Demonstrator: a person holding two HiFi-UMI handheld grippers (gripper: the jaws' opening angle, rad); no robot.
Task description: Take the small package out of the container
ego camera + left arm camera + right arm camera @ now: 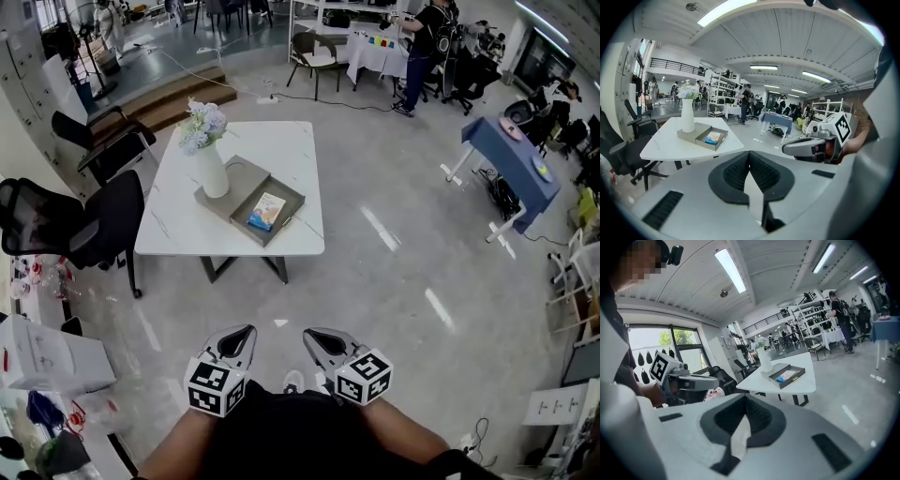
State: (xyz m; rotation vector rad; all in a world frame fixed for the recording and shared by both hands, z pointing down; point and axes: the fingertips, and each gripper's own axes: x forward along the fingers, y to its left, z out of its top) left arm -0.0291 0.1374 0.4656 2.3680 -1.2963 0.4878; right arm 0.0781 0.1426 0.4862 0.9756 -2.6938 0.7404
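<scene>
The small blue and yellow package (pixel 267 211) lies in an open grey tray container (pixel 298 202) on the white table (pixel 281 141), beside a white vase of flowers (pixel 213 169). Both grippers hang low near my body, well short of the table. The left gripper (pixel 242 336) is shut and holds nothing; the right gripper (pixel 314 336) is shut and empty too. In the left gripper view the shut gripper (pixel 749 152) points toward the package (pixel 712 138), far off. In the right gripper view the gripper (pixel 745 397) faces the tray (pixel 790 382) from a distance.
Black office chairs (pixel 94 225) stand left of the table. White boxes (pixel 47 356) sit on the floor at lower left. A blue-topped table (pixel 516 159) is at the right, and a person (pixel 417 56) stands by shelves at the back. Grey floor separates me from the table.
</scene>
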